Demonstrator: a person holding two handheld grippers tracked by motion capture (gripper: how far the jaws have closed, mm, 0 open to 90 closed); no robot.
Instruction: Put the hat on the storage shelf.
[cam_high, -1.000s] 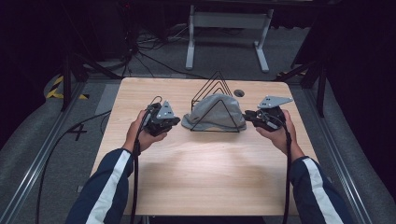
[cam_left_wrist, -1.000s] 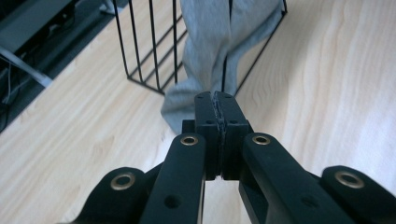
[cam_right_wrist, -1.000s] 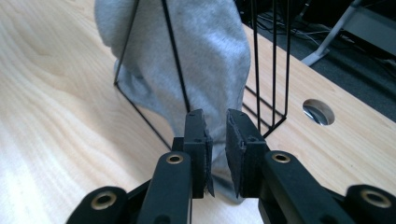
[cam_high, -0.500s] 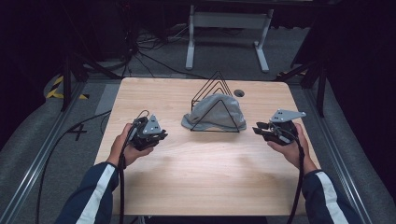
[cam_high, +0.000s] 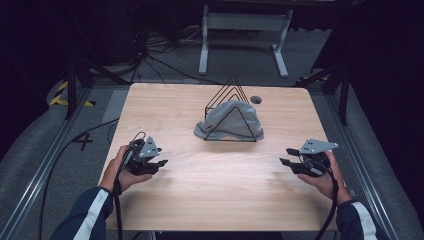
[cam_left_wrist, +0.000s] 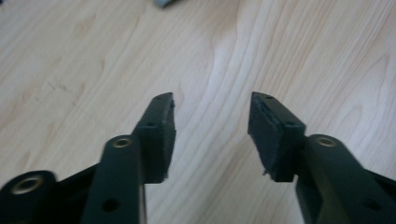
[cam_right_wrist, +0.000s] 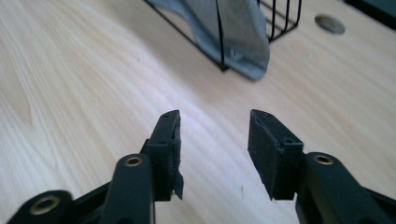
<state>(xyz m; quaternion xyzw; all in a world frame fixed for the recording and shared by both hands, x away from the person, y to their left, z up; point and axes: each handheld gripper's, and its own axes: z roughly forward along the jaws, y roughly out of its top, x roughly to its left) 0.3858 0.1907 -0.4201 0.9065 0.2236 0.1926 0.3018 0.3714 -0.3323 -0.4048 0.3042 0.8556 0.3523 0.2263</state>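
At twelve o'clock on the table (cam_high: 175, 200), well apart from both grippers, a grey cloth (cam_high: 231, 120) is draped over a black wire rack (cam_high: 226, 95), its hem spilling onto the wood at the rack's base. The left gripper (cam_high: 159, 163) is held near the eight o'clock edge and the right gripper (cam_high: 285, 163) near the four o'clock edge; the jaws of both have just been opening and now stand about half apart, with nothing between them but bare wood. The cloth is judged soft, light and limp: it would likely sag and bunch when lifted, and could snag on the wires, while the rack, light itself, might be dragged along. A hold would best be taken on the loose hem at the bottom corners, one gripper to each side. From the high view the whole layout is given: rack, cloth, both hands. From the right gripper view the hanging hem of the cloth (cam_right_wrist: 243, 42) and the wires (cam_right_wrist: 219, 37) are seen close, at about one o'clock ahead of the jaws. From the left gripper view a mere grey scrap is caught at the top edge.
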